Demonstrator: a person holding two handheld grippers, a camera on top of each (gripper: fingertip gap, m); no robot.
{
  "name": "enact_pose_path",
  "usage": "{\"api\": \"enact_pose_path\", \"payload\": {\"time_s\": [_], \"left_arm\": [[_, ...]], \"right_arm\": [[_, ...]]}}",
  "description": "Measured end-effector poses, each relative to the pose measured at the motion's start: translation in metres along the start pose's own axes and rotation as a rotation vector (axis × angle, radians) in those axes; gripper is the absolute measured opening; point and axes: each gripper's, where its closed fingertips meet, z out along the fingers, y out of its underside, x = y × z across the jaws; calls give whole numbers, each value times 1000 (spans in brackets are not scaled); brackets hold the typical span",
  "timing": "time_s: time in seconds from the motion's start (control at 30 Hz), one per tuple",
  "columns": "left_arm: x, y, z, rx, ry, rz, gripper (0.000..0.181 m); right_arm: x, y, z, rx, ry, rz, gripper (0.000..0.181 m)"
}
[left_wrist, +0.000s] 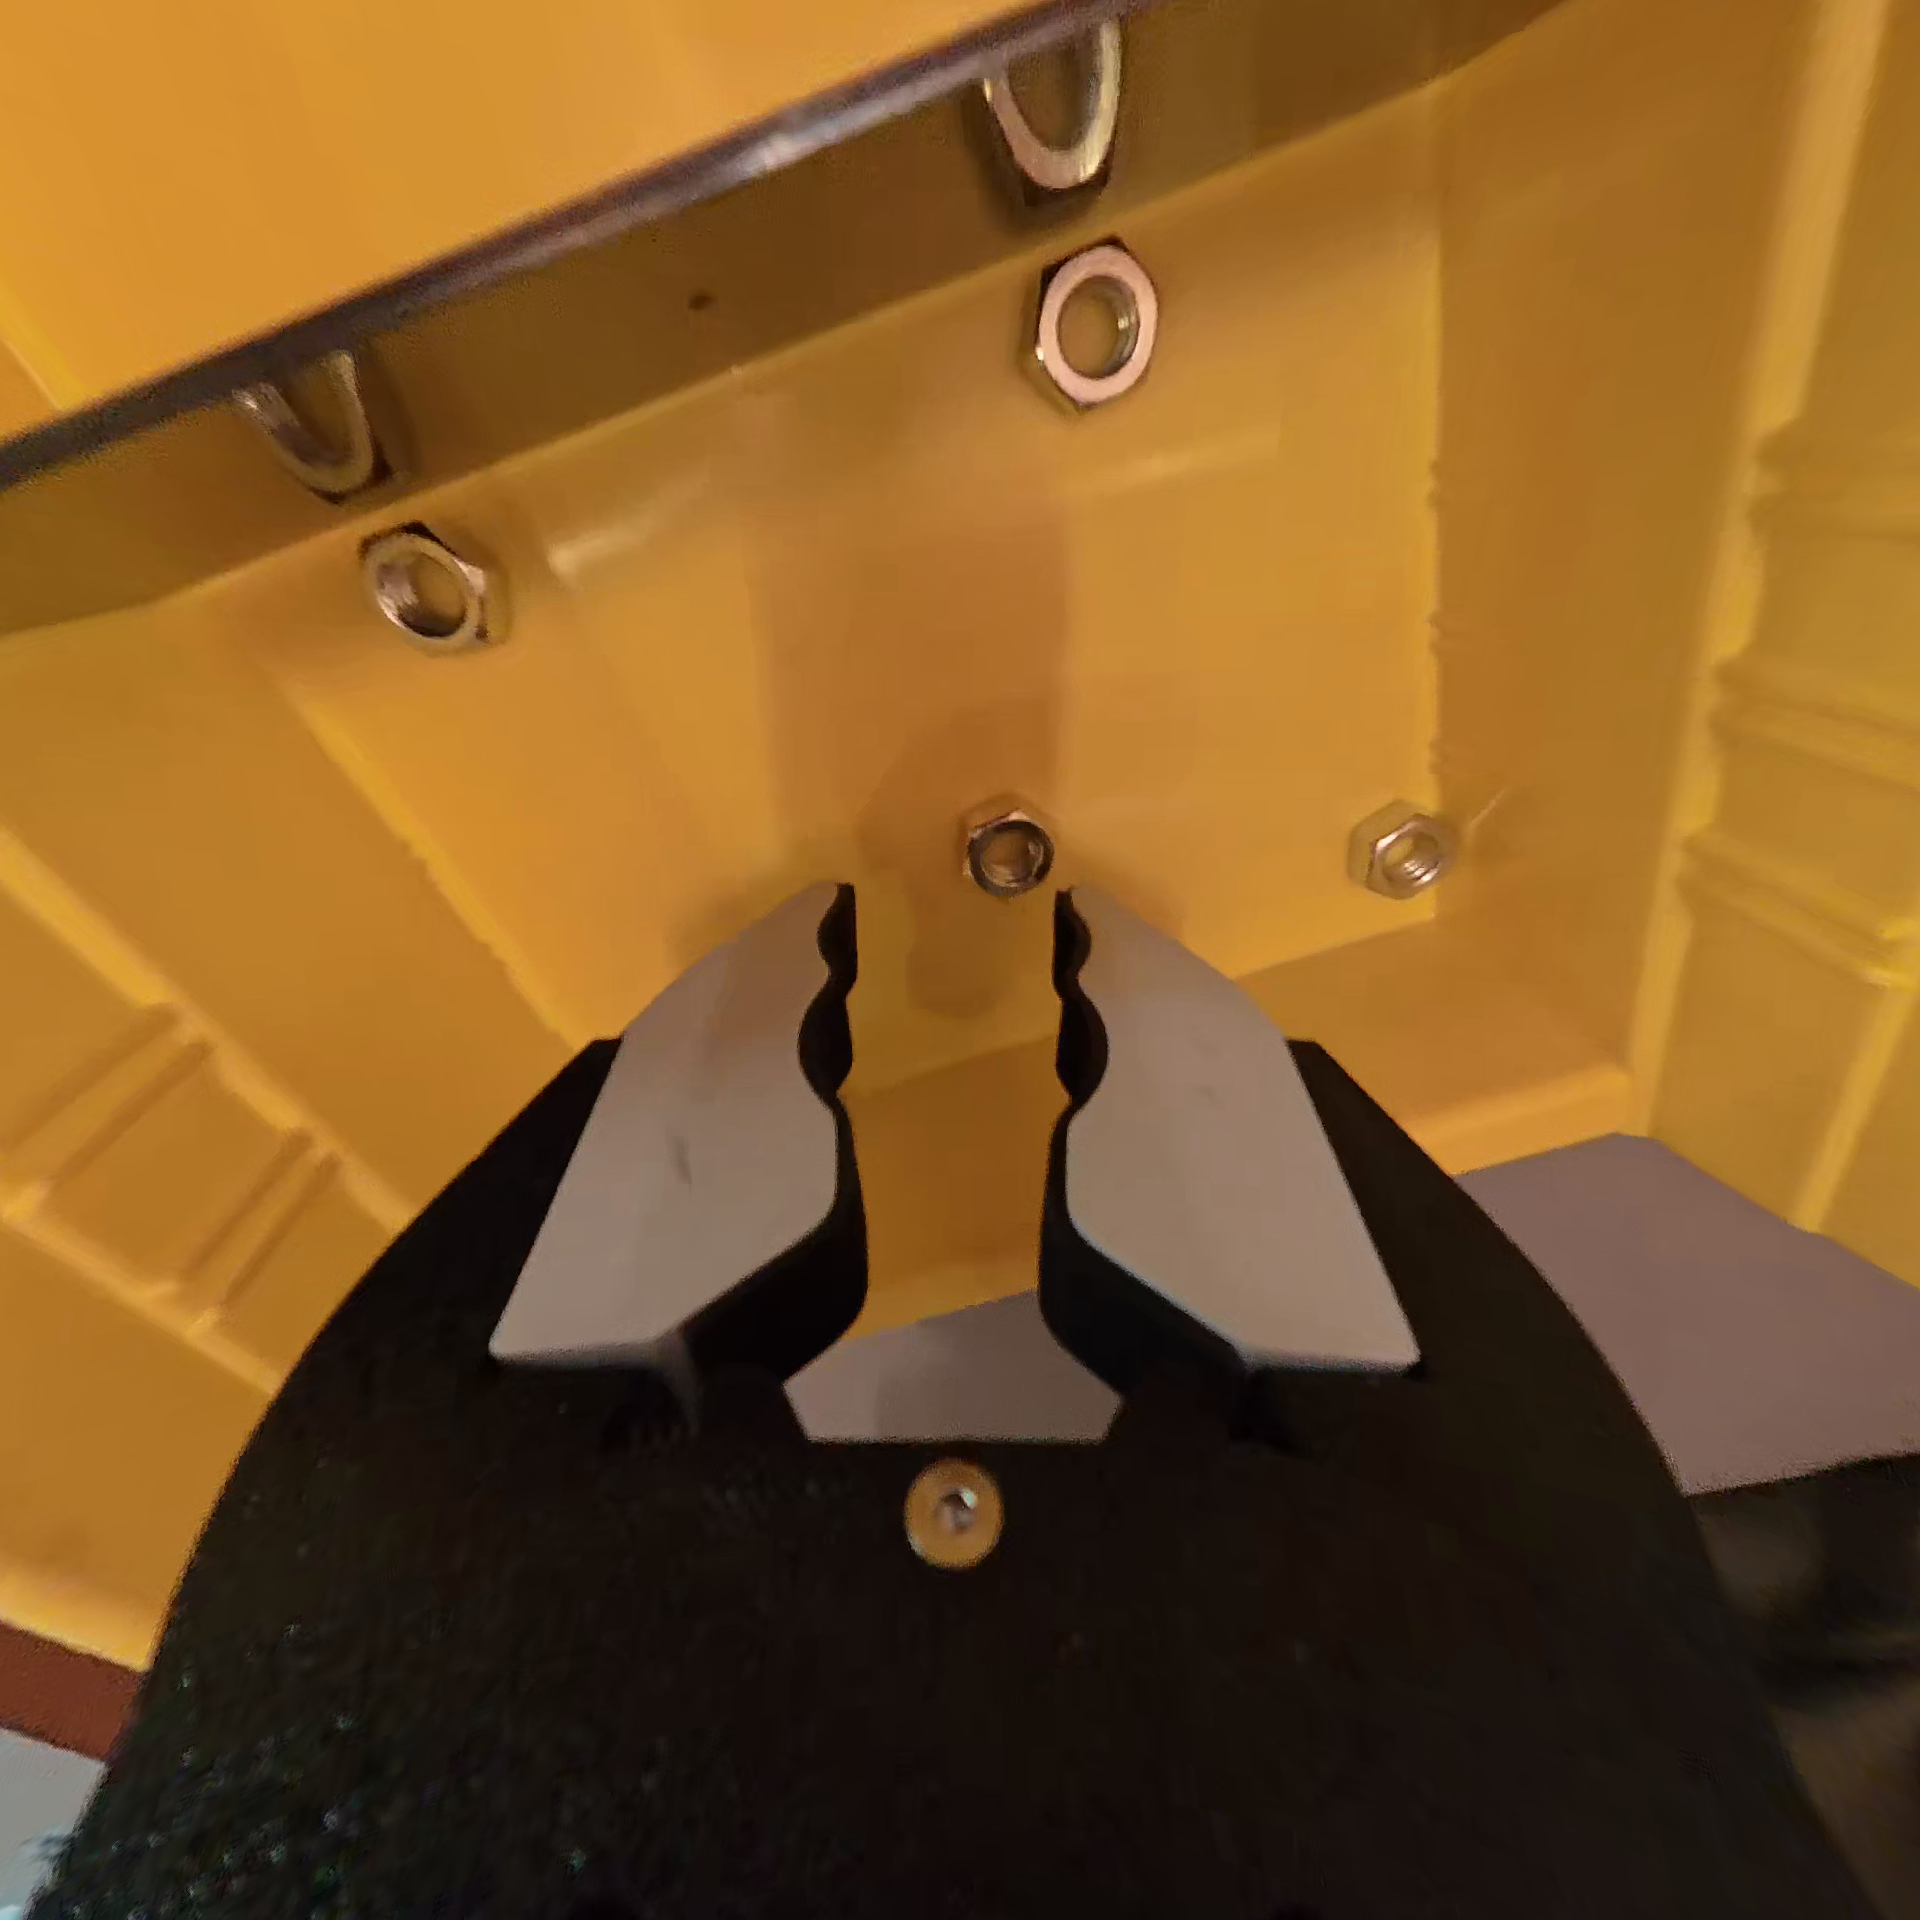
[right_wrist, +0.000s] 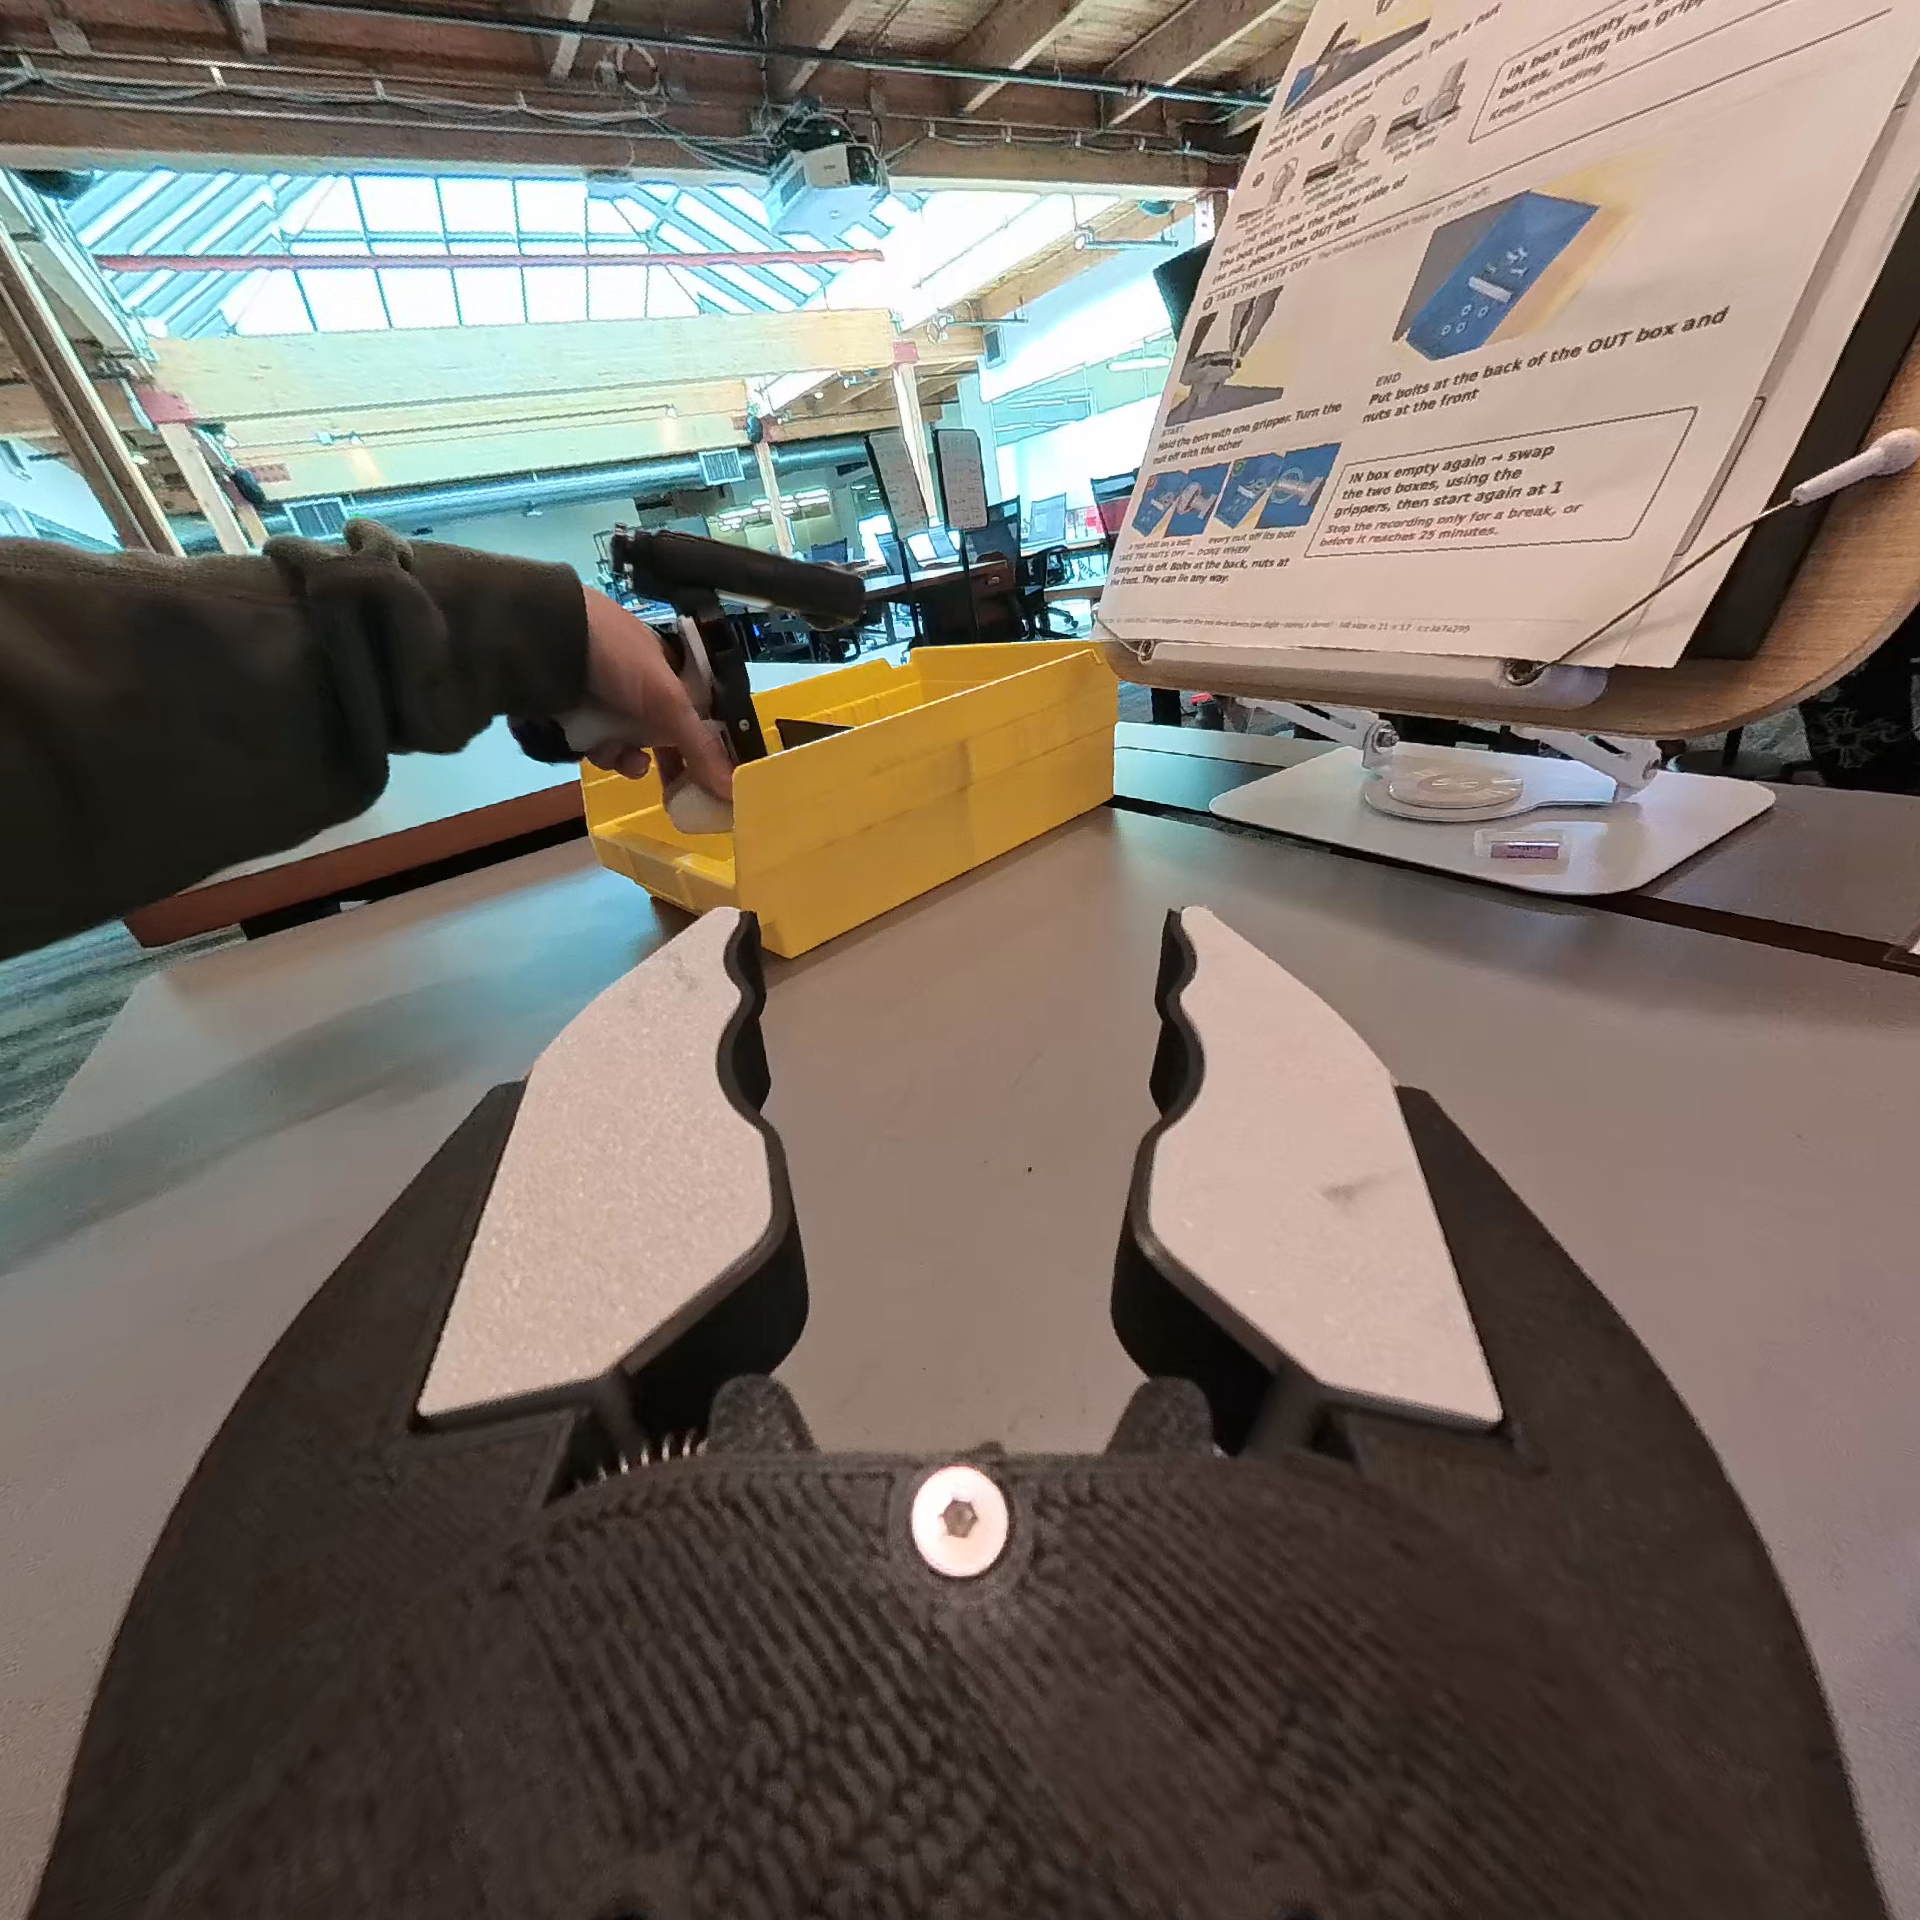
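left gripper (left_wrist: 956, 904): i see it reaching down inside the yellow bin (left_wrist: 1195, 644), fingers parted a modest way, nothing between them. fingertips sit just short of a small hex nut (left_wrist: 1008, 854) lying flat on the bin floor, the nut near the gap's centre line, slightly toward the right-hand finger. i cannot tell whether the tips touch the floor.

other nuts, bin floor: one small nut (left_wrist: 1401, 852) off to the right near the side wall; one larger nut (left_wrist: 1096, 324) farther in; one larger nut (left_wrist: 434, 589) to the left. both larger nuts lie just beside a dark glossy divider (left_wrist: 582, 343) across the bin, which mirrors them.

right gripper (right_wrist: 961, 935): i have it low over the grey tabletop (right_wrist: 1351, 1039), fingers spread wide, holding nothing.

yellow bin (right_wrist: 914, 800), right wrist view: stands on the table ahead and slightly left, well apart from the right gripper. a person's hand (right_wrist: 644, 707) in a dark olive sleeve (right_wrist: 260, 686) holds the left gripper's handle, its black fingers dipped into the bin's near-left end.

other: printed instruction sheet (right_wrist: 1507, 312) on a tilted wooden stand (right_wrist: 1351, 686) with a white base, to the right rear; a cotton swab (right_wrist: 1860, 468) at its edge.
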Motion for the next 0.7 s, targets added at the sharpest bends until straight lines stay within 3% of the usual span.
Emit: {"api": "enact_pose_path", "payload": {"time_s": [0.03,0.43,0.7], "left_arm": [[1,2,2,-19,1,-1,36],[7,1,10,-88,-15,-13,32],[4,-5,9,-90,35,-138,24]], "right_arm": [[0,0,0,-1,0,-1,73],[2,-1,-1,9,1,27,72],[0,1,1,-4,-5,11,72]]}}
